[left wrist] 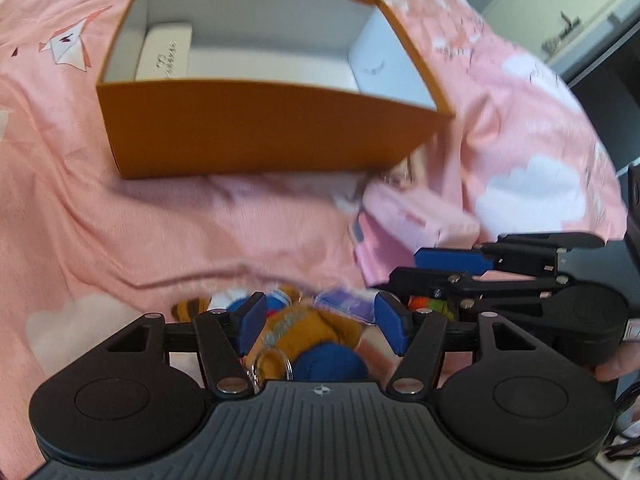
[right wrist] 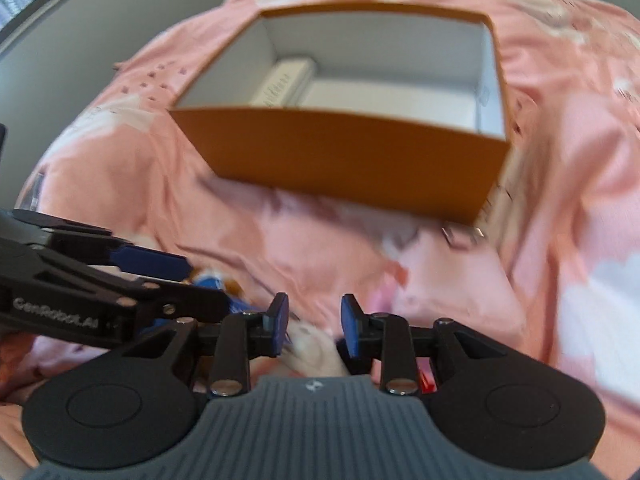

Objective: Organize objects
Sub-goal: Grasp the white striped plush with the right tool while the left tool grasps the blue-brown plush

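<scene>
The orange box (left wrist: 256,132) sits open on the pink bedsheet (left wrist: 80,200) in the upper half of both views, a cream case (left wrist: 166,56) lying at its left inner wall. At the bottom centre of the left wrist view, the left hand-held gripper (left wrist: 322,326) stands released, blue pads either side of a plush keychain toy (left wrist: 304,340) without pressing it. The right hand-held gripper (right wrist: 314,326) is narrowed around a blurred white thing (right wrist: 316,350); whether it grips, I cannot tell.

Pink patterned bedsheet (left wrist: 120,220) — grey wall (right wrist: 120,32)
</scene>
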The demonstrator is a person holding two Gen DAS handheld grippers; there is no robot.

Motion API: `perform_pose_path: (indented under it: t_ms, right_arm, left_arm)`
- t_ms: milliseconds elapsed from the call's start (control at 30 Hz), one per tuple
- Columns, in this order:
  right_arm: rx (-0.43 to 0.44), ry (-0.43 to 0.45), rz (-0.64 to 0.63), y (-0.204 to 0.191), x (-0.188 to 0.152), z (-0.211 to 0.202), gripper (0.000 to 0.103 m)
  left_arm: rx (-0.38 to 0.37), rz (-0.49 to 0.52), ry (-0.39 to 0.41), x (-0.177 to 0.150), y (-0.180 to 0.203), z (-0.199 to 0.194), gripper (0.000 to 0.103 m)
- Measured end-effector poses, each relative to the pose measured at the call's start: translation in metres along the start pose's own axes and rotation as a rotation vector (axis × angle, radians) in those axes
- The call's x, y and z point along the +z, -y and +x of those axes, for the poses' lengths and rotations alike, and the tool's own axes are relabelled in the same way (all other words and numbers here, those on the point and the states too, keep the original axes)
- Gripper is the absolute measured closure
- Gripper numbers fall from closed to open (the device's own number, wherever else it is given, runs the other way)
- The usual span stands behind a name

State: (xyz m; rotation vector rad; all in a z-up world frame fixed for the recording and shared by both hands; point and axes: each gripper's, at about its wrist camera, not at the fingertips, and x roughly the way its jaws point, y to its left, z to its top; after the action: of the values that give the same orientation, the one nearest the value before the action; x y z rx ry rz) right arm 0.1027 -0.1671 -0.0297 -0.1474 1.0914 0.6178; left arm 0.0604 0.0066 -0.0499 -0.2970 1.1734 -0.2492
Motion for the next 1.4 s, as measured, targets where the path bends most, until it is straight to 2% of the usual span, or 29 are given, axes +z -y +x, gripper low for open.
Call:
perform_pose_path:
  t_ms: [100,200,300,433,633,700,933,1067,1233,1400]
  right_arm:
    - [0.008,-0.016,0.031,0.005,-0.008,0.000,0.071]
    - [0.024,-0.039,0.046,0.006,-0.014,0.001,0.067]
    - [0.054,-0.069,0.063,0.007,-0.018,0.003,0.063]
    - [0.075,-0.100,0.091,0.011,-0.018,0.008,0.057]
    - [0.179,-0.188,0.170,0.019,-0.011,0.017,0.053]
    - [0.210,-0.221,0.185,0.017,-0.010,0.021,0.044]
    - [0.151,-0.268,0.114,0.005,-0.008,0.038,0.035]
    - [0.134,-0.297,0.079,0.004,-0.007,0.047,0.028]
    - [0.117,-0.311,0.030,-0.001,-0.007,0.051,0.031]
    - [0.117,-0.277,0.019,-0.002,-0.008,0.042,0.042]
  left_arm:
    - [0.048,0.071,-0.016,-0.007,0.008,0.002,0.024]
    - [0.092,0.126,-0.055,-0.014,0.010,0.008,0.024]
    - [0.084,0.113,-0.084,-0.021,0.004,0.014,0.020]
    - [0.050,0.066,-0.106,-0.026,-0.008,0.014,0.020]
    - [0.001,0.020,-0.103,-0.033,-0.020,0.007,0.031]
    - [-0.015,-0.002,-0.092,-0.033,-0.025,0.003,0.032]
    - [-0.058,-0.045,-0.098,-0.031,-0.035,0.005,0.032]
    - [-0.060,-0.057,-0.112,-0.031,-0.037,0.009,0.027]
    - [-0.058,-0.042,-0.101,-0.033,-0.033,0.010,0.031]
    - [-0.062,-0.034,-0.065,-0.034,-0.032,0.005,0.035]
